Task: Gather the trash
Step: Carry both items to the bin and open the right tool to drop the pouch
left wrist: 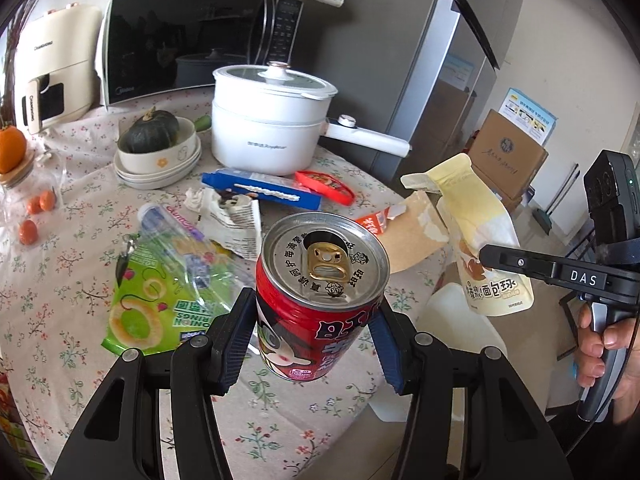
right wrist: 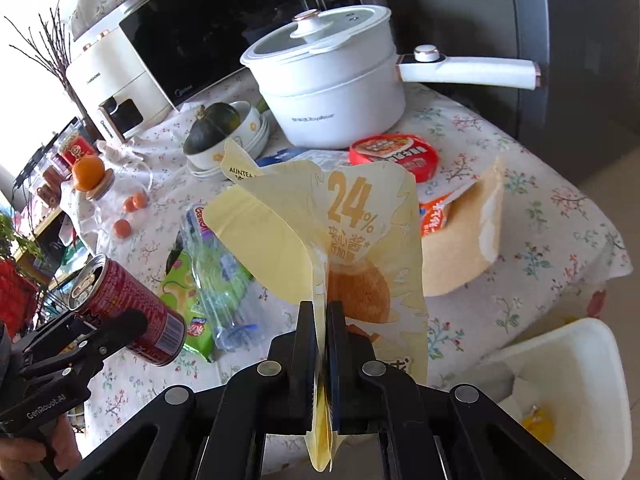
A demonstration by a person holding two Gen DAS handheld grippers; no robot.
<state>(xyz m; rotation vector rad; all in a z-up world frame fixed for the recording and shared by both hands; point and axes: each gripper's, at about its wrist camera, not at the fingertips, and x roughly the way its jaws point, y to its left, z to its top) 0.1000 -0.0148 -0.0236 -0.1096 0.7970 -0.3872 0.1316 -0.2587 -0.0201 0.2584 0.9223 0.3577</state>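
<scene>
- While the left gripper (left wrist: 316,336) is squeezing its two black fingers (left wrist: 230,344) on the sides of a round red metal drink can (left wrist: 320,300), the can is hanging in the air above the flowery tablecloth (left wrist: 48,312).
- The can's silver top is open and is tipping a little toward the camera.
- The right gripper (right wrist: 320,344) is pinching a flat pale yellow snack bag (right wrist: 360,248) tight between its black fingers (right wrist: 304,344), which are almost touching each other.
- The yellow bag is standing up from the fingers, in the air over the table edge.
- A white plastic bin (right wrist: 592,360) is sitting low beside the table, on the right in the right wrist view, with some scraps inside.
- More trash is lying on the cloth: a green crinkly chip bag (left wrist: 152,312), a clear squashed plastic bottle (left wrist: 176,236), a crumpled white paper (left wrist: 228,216), a blue flat wrapper (left wrist: 260,192), a round red lid (right wrist: 394,154) and a torn brown cardboard box (right wrist: 460,256).
- Behind the trash, a white pot with a long handle (left wrist: 268,120) is standing near a dark green squash in stacked white bowls (left wrist: 156,148).
- A black microwave (left wrist: 192,36) is sitting at the back.
- A person's hand (left wrist: 604,348) is gripping the right gripper's handle.
</scene>
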